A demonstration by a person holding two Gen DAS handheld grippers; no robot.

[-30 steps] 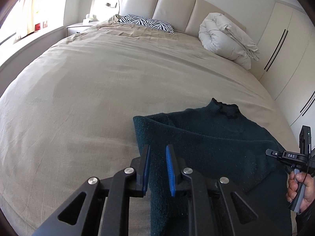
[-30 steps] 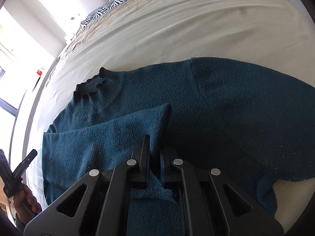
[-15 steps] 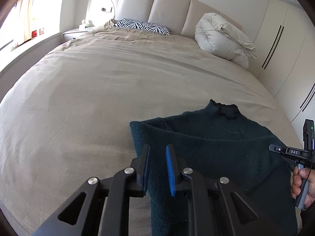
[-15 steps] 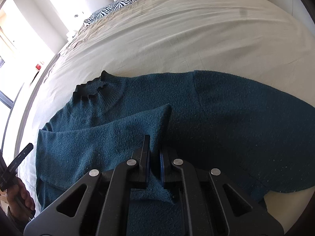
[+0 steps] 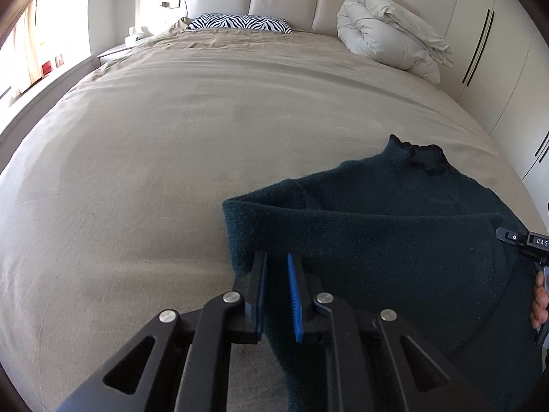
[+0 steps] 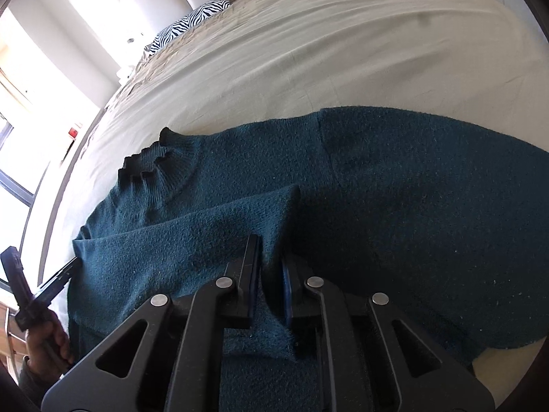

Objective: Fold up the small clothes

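Note:
A dark teal knit sweater (image 5: 394,233) lies on the beige bed, its ruffled collar (image 5: 422,158) pointing toward the headboard. It also fills the right wrist view (image 6: 394,189), with one sleeve (image 6: 192,237) folded across the body. My left gripper (image 5: 276,267) is shut on the sweater's folded left edge, with cloth between the blue pads. My right gripper (image 6: 271,261) is shut on the end of the folded sleeve. Each gripper shows at the edge of the other's view, the right one (image 5: 525,243) and the left one (image 6: 41,288).
The beige bed (image 5: 154,171) stretches wide to the left and far side. A zebra pillow (image 5: 236,22) and a rolled white duvet (image 5: 387,31) lie at the headboard. White wardrobes (image 5: 497,68) stand on the right, a window sill (image 5: 41,79) on the left.
Both grippers stay shut on the sweater. Both views have tilted up to show more of the headboard. The sweater's left edge has shifted slightly.

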